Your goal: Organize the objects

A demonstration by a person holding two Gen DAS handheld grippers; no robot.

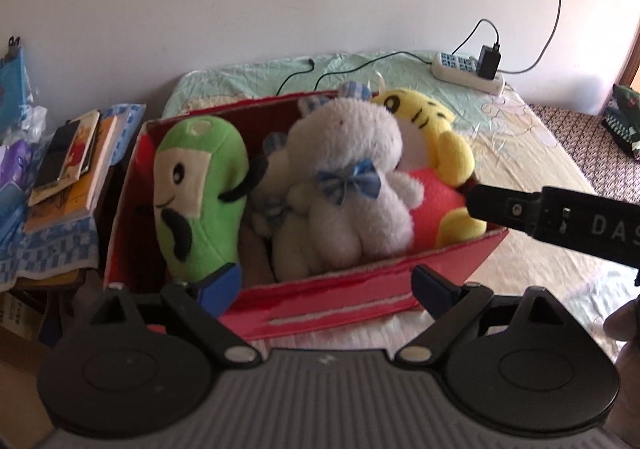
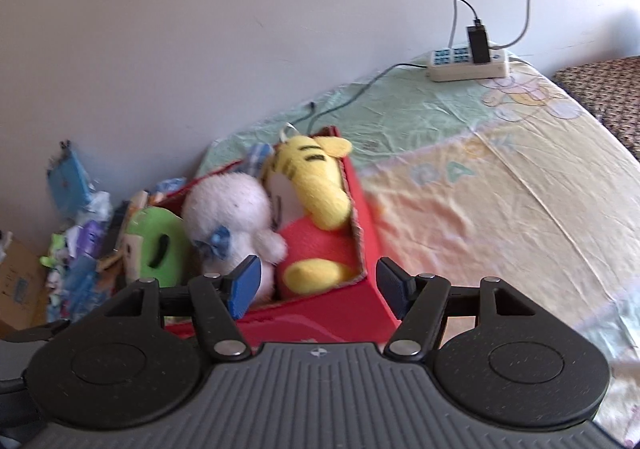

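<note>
Yellow tiger toy [image 1: 436, 137] half hidden behind grey plush [image 1: 352, 177] (books [image 1: 76, 165] blurred).

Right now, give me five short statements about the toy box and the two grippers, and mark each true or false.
1. The green plush lies on the bed beside the red box. False: it stands inside the box, at its left end in the left wrist view.
2. The white plush wears a blue bow. True.
3. The left gripper is clamped on the white plush. False: its jaws stand apart with nothing held.
4. The yellow tiger plush sits in the box next to the white plush. True.
5. The power strip lies inside the box. False: it lies on the bed sheet near the wall.
</note>
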